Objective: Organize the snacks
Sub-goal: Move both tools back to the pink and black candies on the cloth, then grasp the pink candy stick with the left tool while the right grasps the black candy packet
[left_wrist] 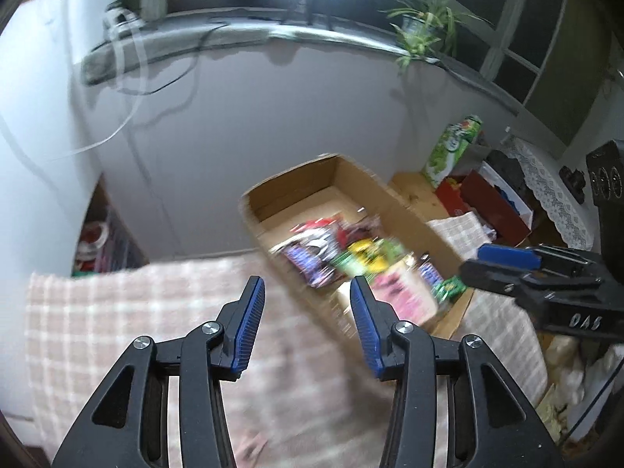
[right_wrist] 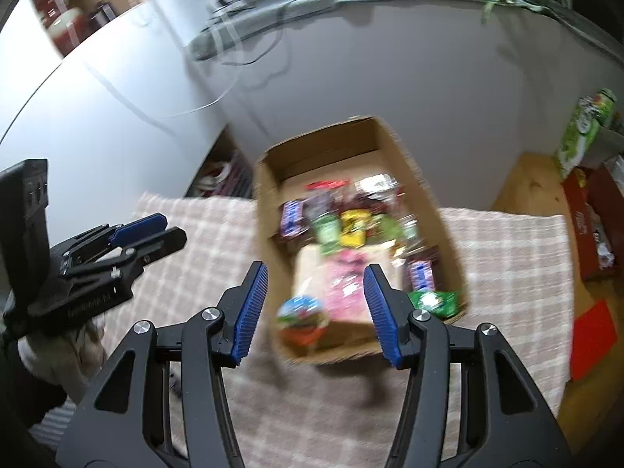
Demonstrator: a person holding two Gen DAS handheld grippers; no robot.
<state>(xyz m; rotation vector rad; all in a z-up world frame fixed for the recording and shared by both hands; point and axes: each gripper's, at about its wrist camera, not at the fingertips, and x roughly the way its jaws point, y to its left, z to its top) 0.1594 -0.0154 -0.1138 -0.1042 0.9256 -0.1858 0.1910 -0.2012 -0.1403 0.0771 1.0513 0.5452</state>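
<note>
Checked cloth spread over a wooden table, set against a pale wall below a window sill with a plant

Box: cardboard, open-topped, stood on the cloth near the wall; judged to serve as the collecting place, snacks being heaped in its nearer half, far half bare

Round snack: seen at the box's near wall, between the right tongs' pads but untouched by them; whether resting or falling cannot be told

Left tongs: parted, nothing held, hung above the cloth beside the box

Right tongs: parted, nothing gripped, aimed down at the box's near end

Hard to make out: all wrappers smeared by blur, labels unreadable; green carton and red boxes at table's far side partly cut off; shelf contents below left dim
</note>
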